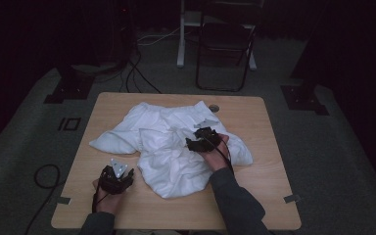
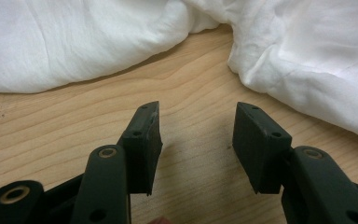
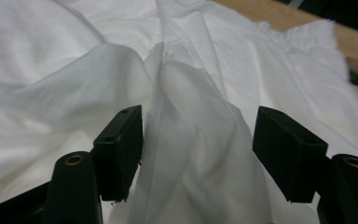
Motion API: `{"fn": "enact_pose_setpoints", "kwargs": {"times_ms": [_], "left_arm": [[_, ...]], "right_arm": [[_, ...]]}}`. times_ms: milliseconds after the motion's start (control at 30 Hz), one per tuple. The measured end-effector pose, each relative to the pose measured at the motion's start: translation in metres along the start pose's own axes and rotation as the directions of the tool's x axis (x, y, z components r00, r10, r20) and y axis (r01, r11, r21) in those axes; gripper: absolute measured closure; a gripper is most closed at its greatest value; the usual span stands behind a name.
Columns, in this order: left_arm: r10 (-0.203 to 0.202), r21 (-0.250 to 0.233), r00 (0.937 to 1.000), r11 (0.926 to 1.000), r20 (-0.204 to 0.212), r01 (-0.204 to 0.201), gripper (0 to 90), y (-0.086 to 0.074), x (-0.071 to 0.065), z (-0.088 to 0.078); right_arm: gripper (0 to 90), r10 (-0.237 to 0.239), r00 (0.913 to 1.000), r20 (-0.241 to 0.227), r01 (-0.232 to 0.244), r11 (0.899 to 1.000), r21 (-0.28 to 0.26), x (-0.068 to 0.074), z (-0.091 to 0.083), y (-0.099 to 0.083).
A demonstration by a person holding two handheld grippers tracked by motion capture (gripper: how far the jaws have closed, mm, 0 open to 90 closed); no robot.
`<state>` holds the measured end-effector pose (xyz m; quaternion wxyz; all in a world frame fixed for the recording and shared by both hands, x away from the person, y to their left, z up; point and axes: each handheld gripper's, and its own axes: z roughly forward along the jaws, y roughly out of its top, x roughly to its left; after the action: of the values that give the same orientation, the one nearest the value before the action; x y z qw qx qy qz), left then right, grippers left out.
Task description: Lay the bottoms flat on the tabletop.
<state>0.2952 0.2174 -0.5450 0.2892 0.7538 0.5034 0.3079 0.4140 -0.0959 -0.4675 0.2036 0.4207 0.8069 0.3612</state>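
Right gripper (image 3: 198, 154) over the white cloth (image 1: 169, 142), jaws apart astride a raised fold (not clamped); left gripper (image 2: 196, 140) low over the table (image 1: 127, 208), jaws apart, nothing between.

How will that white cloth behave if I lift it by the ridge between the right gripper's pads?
The white cloth probably goes limp and drapes: it lies crumpled in soft folds. It looks thin and light. The bunched heap would likely drag along the table.

No text, label, brand, number or sign can be read in any of the views.
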Motion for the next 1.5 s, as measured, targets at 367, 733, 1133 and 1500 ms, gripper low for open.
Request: {"fn": "enact_pose_setpoints", "kwargs": {"times_ms": [367, 733, 1133, 1500], "left_arm": [[0.000, -0.001, 1.0000, 1.0000, -0.002, 0.000, 51.8, 0.000, 0.000, 0.000], [0.002, -0.003, 1.0000, 1.0000, -0.005, -0.002, 51.9, 0.000, -0.001, 0.000], [0.005, -0.002, 1.0000, 1.0000, -0.008, -0.005, 51.9, 0.000, -0.001, 0.000], [0.004, -0.001, 1.0000, 1.0000, -0.008, -0.004, 51.9, 0.000, 0.000, 0.000]], "right_arm": [[86.1, -0.004, 0.9975, 0.070, -0.002, 0.996, 0.088, -0.007, 0.004, -0.014], [87.1, -0.008, 0.9810, 0.194, 0.008, 1.000, 0.002, -0.027, -0.078, -0.065], [86.9, 0.078, 0.9579, 0.276, -0.087, 0.996, 0.022, -0.041, -0.134, -0.145], [36.7, -0.084, 0.9825, 0.167, 0.085, 0.996, -0.001, -0.020, -0.116, -0.110]]}}
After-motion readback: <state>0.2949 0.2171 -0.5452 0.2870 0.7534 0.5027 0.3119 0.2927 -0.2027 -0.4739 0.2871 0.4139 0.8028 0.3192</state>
